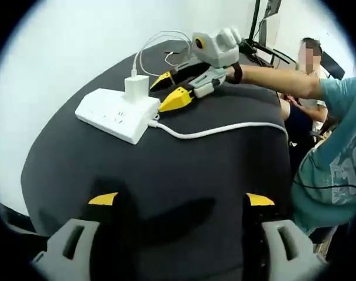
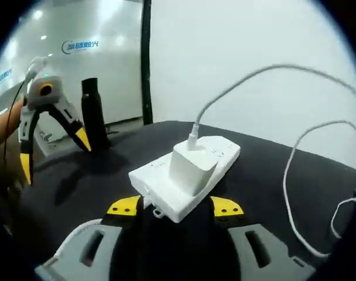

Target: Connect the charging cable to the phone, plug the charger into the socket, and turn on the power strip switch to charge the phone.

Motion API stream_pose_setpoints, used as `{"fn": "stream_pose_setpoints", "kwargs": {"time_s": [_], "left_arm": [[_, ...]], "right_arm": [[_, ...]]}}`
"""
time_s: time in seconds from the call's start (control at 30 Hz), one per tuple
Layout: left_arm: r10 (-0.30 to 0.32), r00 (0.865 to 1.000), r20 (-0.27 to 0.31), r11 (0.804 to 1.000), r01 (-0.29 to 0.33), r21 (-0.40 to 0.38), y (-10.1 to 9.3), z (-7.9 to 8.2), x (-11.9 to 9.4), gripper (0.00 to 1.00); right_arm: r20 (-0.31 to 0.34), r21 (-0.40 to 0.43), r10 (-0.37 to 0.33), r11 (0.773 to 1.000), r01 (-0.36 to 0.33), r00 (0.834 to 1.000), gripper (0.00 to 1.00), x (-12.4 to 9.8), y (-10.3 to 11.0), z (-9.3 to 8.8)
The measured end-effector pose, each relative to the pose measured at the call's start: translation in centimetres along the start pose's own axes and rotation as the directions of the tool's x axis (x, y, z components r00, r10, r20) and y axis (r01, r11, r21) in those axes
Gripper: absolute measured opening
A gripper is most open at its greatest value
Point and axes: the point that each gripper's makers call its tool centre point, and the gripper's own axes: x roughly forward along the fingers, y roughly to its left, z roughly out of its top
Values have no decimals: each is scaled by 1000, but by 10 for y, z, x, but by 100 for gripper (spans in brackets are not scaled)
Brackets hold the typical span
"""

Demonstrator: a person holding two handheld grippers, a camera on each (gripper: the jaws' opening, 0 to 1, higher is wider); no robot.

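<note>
White: one power strip [image 2: 187,175]; one charger [image 2: 191,167]; two cables.

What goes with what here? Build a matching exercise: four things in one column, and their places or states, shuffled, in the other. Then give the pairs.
Things:
1. charger
2. left gripper
3. right gripper
4. thick white cord

Places or states:
A. jaws open over the bare black table
B. plugged into the power strip
C. runs from the strip's end across the table
D. jaws on either side of the strip's end

Pairs: 1-B, 2-A, 3-D, 4-C
</note>
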Motion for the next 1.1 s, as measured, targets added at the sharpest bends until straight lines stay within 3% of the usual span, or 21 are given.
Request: {"fn": "stream_pose_setpoints", "kwargs": {"time_s": [0.2, 0.43, 0.97, 1.07, 1.1], "left_arm": [[-14, 1000, 2, 1000, 14, -2, 2, -2, 5, 78], [-16, 1000, 7, 1000, 16, 6, 3, -3, 4, 78], [-10, 1000, 3, 1000, 10, 10, 3, -6, 4, 77], [-9, 1000, -2, 1000, 9, 10, 4, -7, 5, 77], [-9, 1000, -3, 1000, 9, 10, 4, -7, 5, 77]], "right_arm": [[28, 15, -21, 1000, 21, 999, 43, 11, 2, 3], [8, -26, -23, 999, 23, 1000, 40, 8, 2, -4], [10, 50, -1, 999, 0, 1000, 40, 9, 3, -6], [46, 146, 23, 989, -29, 999, 45, 12, 4, 1], [45, 128, 15, 992, -21, 999, 43, 8, 6, 0]]}}
